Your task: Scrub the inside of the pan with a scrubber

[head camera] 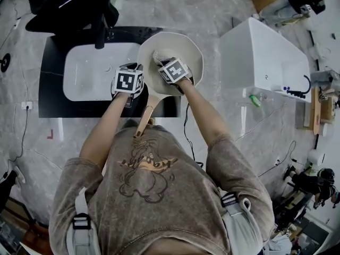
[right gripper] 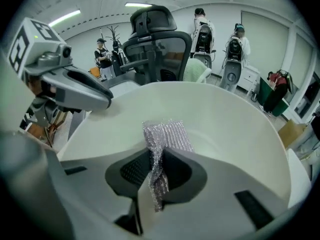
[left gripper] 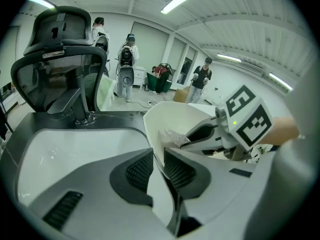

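Room: grey marbled floor (head camera: 212, 4); white tub (head camera: 260, 52) at the right; black chair (head camera: 69, 4) beyond the bench; people (left gripper: 127, 59) standing in the background.
Bench: black top (head camera: 53, 73) with a white sink (head camera: 85, 76) set in it.
Left hand-held gripper (left gripper: 157, 156): jaws narrowly apart, clamped on the pan's near wall, which runs between the pads.
Right hand-held gripper (right gripper: 159, 156): jaws almost together, clamped on the scrubber; reaches down into the pan.
Pan (head camera: 186, 52): cream, tilted, over the bench just right of the sink; handle (head camera: 146, 113) points toward the person.
Scrubber (right gripper: 167, 134): silver mesh, pinched between the right pads, inside the pan; whether its free end touches the inner wall cannot be told.
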A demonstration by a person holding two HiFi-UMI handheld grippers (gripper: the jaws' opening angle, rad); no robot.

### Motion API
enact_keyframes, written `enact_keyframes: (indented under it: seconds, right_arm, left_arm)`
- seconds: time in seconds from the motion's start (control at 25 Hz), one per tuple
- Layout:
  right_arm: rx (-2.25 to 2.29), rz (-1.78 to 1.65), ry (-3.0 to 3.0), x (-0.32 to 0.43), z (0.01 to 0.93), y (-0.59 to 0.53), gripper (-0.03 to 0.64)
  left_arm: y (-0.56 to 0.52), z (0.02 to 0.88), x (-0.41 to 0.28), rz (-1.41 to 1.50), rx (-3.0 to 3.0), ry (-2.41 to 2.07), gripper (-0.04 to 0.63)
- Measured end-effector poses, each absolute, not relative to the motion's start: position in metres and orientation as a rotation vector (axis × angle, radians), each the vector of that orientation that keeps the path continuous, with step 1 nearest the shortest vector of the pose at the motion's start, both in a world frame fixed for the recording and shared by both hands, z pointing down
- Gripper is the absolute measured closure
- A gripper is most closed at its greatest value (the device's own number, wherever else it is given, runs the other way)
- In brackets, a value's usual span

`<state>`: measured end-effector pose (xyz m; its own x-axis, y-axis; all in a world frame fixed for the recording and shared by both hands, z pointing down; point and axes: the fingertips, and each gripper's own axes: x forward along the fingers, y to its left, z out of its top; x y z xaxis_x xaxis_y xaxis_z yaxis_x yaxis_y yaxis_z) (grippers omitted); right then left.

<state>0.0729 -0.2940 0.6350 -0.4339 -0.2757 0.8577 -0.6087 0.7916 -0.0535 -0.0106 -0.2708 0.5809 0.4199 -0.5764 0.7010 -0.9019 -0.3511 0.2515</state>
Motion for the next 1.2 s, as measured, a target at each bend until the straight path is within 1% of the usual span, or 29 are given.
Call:
enact_keyframes:
  seconds: [0.2, 0.24, 0.32, 0.56, 0.8, 1.2]
  right_arm:
    - [0.737, 0.408, -2.124, 0.088, 0.598, -0.292, 0.532]
    - [0.759, 0.425, -2.148, 0.091, 0.590, -0.292, 0.534]
    - [0.799, 0.462, -2.200, 0.096, 0.574, -0.289, 0.534]
    - [0.956, 0.497, -2.368, 0.107, 0.509, -0.261, 0.534]
    - [1.132, 0.408, -2.591, 0.106, 0.447, -0.219, 0.534]
    - [1.442, 0.205, -2.760, 0.114, 0.398, -0.184, 0.534]
  left_arm:
    - [-0.268, 0.558, -0.008, 0.660, 2.090, -1.255, 0.531]
    - [-0.268, 0.551, -0.006, 0.652, 2.108, -1.256, 0.539]
    - [-0.266, 0.539, -0.003, 0.637, 2.144, -1.243, 0.577]
    - [-0.248, 0.501, 0.004, 0.561, 2.236, -1.207, 0.578]
    - [-0.225, 0.455, -0.001, 0.413, 2.413, -1.234, 0.578]
    - [-0.198, 0.415, -0.015, 0.115, 2.578, -1.311, 0.578]
